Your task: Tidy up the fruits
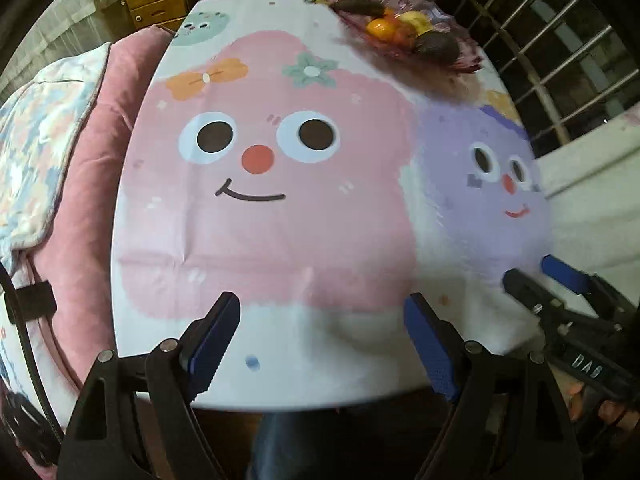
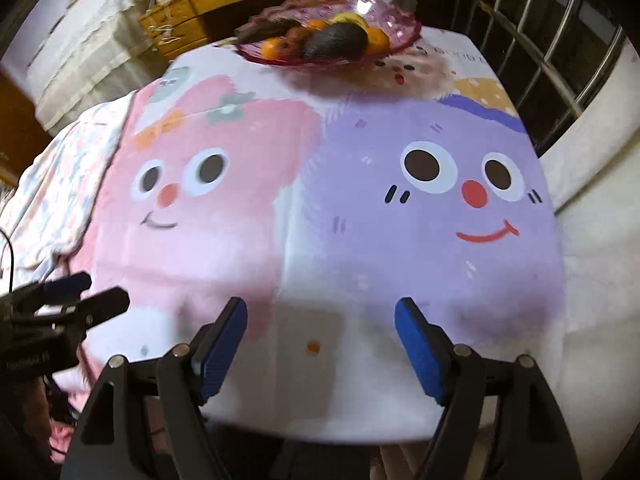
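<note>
Both our claws hang empty near the table's front edge, left gripper (image 1: 322,334) and right gripper (image 2: 320,338) spread wide. Fruits sit heaped in a pink glass bowl (image 2: 394,20) at the far end. An avocado (image 2: 336,40) lies lengthwise across it. We judge nothing remains; withdraw without nudging the tablecloth (image 2: 304,208).

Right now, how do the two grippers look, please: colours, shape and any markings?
Both are alike: the left gripper and right gripper have black angular frames with silver pivot pins and two fingers faced with blue ribbed pads. White lettering marks the right one's side.
</note>
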A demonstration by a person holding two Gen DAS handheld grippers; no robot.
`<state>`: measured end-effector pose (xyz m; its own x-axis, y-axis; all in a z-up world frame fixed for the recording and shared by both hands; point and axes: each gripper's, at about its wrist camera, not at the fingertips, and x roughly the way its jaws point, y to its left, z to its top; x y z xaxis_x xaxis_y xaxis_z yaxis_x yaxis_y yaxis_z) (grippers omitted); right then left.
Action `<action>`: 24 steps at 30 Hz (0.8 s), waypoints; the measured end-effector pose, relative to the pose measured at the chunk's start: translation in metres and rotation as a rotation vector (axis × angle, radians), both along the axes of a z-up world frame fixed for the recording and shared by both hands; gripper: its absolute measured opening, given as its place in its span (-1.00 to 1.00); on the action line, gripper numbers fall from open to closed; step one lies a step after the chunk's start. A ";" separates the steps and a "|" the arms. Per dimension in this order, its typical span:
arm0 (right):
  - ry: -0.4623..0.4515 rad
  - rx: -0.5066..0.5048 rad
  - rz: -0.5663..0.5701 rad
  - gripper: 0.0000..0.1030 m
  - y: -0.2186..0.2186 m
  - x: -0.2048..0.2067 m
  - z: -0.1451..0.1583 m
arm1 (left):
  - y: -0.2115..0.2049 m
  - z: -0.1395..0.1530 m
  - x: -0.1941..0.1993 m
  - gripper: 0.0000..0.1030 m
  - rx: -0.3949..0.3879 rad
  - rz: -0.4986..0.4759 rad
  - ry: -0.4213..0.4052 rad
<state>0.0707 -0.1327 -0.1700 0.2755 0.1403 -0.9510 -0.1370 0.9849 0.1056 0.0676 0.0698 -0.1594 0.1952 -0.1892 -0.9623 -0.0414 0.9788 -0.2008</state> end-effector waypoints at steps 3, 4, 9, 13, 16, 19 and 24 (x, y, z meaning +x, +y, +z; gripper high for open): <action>-0.012 0.020 0.051 0.63 -0.002 -0.013 0.026 | -0.010 0.037 -0.008 0.61 -0.022 0.010 -0.056; -0.023 0.020 0.063 0.65 -0.002 -0.014 0.034 | -0.014 0.049 -0.009 0.61 -0.024 0.007 -0.078; -0.098 0.056 0.087 0.70 -0.017 -0.018 0.088 | -0.033 0.112 -0.008 0.61 -0.028 -0.018 -0.193; -0.161 0.057 0.082 0.72 -0.028 -0.027 0.123 | -0.051 0.155 -0.016 0.61 -0.002 -0.071 -0.286; -0.183 0.048 0.049 0.77 -0.038 -0.034 0.141 | -0.062 0.169 -0.024 0.61 0.035 -0.093 -0.320; -0.202 0.079 0.018 0.78 -0.047 -0.048 0.157 | -0.068 0.179 -0.035 0.61 0.057 -0.095 -0.333; -0.254 0.067 0.049 0.84 -0.045 -0.074 0.165 | -0.073 0.179 -0.059 0.61 0.082 -0.051 -0.354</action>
<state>-0.0028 -0.1773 -0.0049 0.4959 0.2198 -0.8401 -0.2147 0.9684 0.1267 0.0090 -0.0031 0.0199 0.5110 -0.1325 -0.8493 0.0661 0.9912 -0.1149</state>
